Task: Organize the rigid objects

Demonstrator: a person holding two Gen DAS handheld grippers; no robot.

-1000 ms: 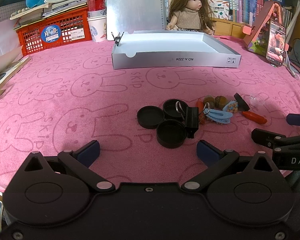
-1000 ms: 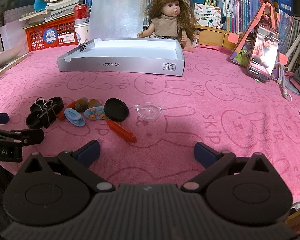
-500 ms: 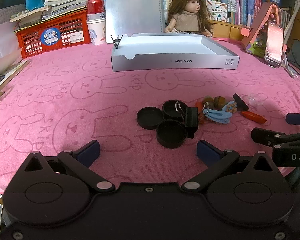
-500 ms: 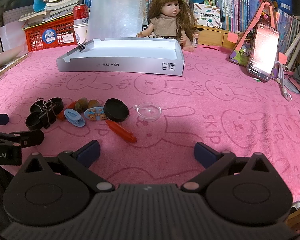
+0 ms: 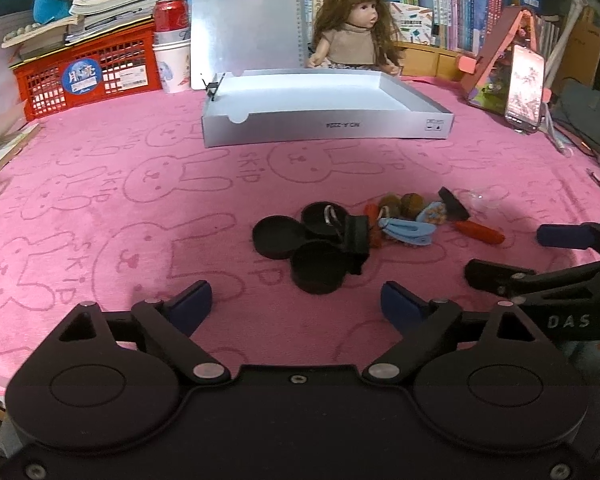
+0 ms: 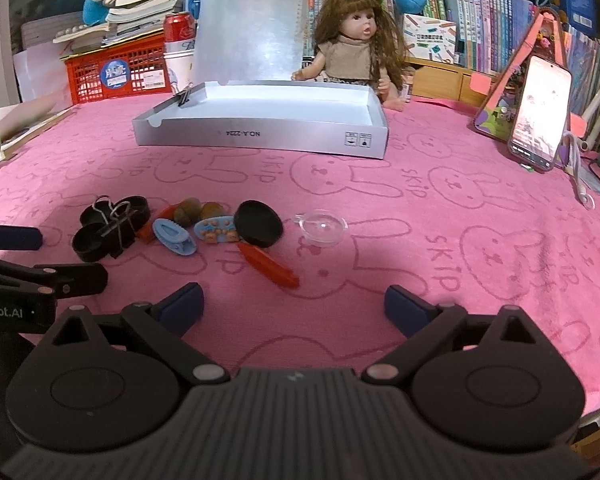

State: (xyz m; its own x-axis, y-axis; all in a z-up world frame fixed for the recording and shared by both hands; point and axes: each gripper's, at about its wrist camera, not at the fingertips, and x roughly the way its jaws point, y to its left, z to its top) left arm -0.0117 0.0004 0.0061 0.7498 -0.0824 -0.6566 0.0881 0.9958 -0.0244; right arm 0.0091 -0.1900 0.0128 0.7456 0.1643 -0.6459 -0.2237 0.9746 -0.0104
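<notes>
Pink towel (image 5: 140, 208) beneath: left gripper (image 5: 296, 300) jaws just narrowed, empty; right gripper (image 6: 294, 306) jaws wide, empty.

Open pink towel (image 6: 440, 264) between the clutter and the grey box (image 6: 260, 136), clear for passage. Black lids (image 5: 300, 248), binder clip (image 5: 356, 240), blue hair clip (image 6: 174, 236), orange-red piece (image 6: 268, 266) and clear dish (image 6: 322, 228) strewn mid-table, close together. Doll (image 6: 354, 52), red crate (image 6: 116, 72) and propped phone (image 6: 540, 116) walling the far edge
</notes>
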